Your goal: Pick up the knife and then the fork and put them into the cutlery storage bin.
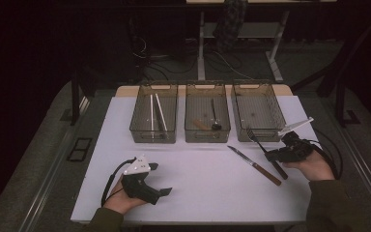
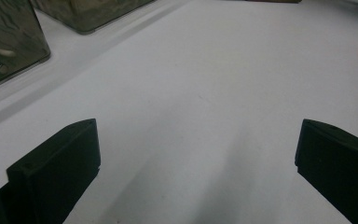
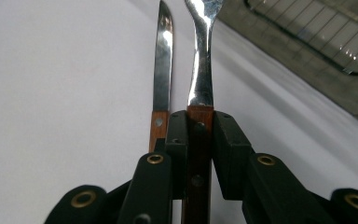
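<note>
Your right gripper jaws clamp the fork; its tines may catch the bin rim at 12 o'clock. Left gripper jaws stand apart, empty.

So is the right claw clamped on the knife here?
No, the right claw grips the fork by its wooden handle, while the knife lies beside it on the table.
</note>
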